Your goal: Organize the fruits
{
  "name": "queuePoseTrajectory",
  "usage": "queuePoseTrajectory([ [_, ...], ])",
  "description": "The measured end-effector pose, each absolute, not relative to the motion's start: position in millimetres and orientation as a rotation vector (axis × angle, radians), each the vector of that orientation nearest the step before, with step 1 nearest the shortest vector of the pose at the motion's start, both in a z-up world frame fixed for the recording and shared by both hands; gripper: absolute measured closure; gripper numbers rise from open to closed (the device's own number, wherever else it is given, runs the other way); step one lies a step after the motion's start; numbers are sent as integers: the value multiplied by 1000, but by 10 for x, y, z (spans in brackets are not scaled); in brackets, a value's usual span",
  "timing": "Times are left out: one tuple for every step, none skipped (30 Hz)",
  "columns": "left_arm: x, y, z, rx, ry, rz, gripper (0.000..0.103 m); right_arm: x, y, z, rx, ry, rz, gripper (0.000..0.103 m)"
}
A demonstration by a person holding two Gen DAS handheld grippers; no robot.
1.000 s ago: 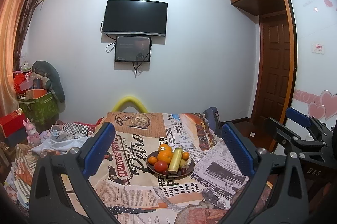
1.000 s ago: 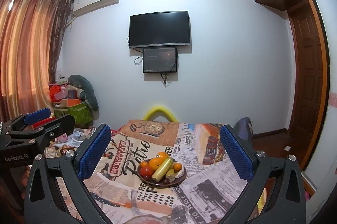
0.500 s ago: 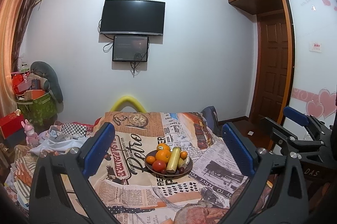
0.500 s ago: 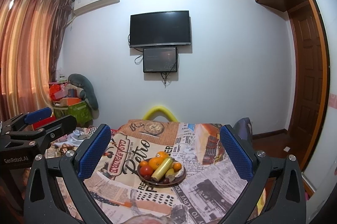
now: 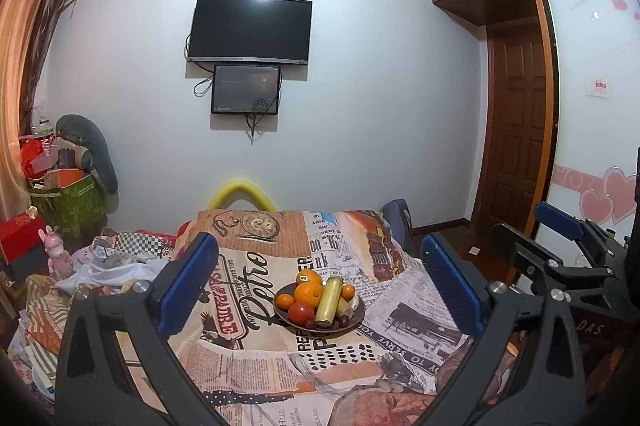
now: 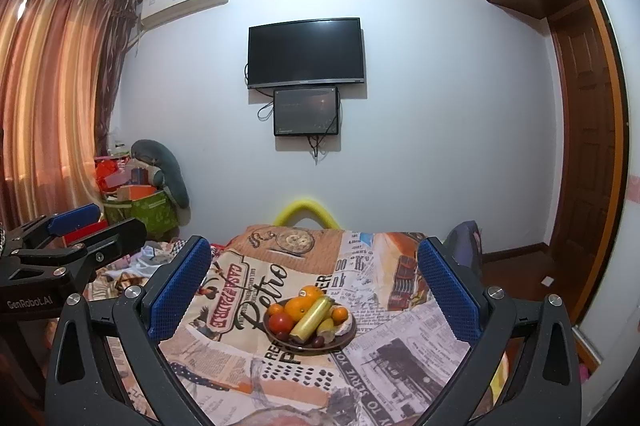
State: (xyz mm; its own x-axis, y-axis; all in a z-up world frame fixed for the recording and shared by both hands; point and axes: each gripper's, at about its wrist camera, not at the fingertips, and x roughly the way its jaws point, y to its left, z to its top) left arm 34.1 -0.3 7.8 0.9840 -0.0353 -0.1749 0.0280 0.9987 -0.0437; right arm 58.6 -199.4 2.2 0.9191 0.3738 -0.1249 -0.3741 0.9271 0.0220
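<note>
A dark plate (image 5: 357,318) of fruit sits on a table with a newspaper-print cloth (image 5: 256,358). It holds oranges (image 5: 308,293), a red fruit (image 5: 301,311), a yellow-green cylinder (image 5: 329,301) and small dark fruits. The plate (image 6: 349,336) also shows in the right wrist view. My left gripper (image 5: 319,286) is open and empty, well short of the plate. My right gripper (image 6: 313,292) is open and empty too; it also shows at the right of the left wrist view (image 5: 560,238).
A white wall with a TV (image 5: 250,28) stands behind the table. Clutter and a green box (image 5: 68,202) lie at the left. A wooden door (image 5: 516,130) and wardrobe are at the right. A yellow curved tube (image 5: 240,192) sits behind the table.
Both views have shifted only slightly; the plate sits a little lower and left in the left wrist view. Both grippers stay open and empty.
</note>
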Motion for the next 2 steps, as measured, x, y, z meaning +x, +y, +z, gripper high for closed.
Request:
queuePoseTrajectory([
  [344,-3,75,-41,177,-31,0,590,-1997,19,-2,129,384,0],
  [347,-4,73,-40,178,-31,0,595,-1998,16,-1,130,383,0],
])
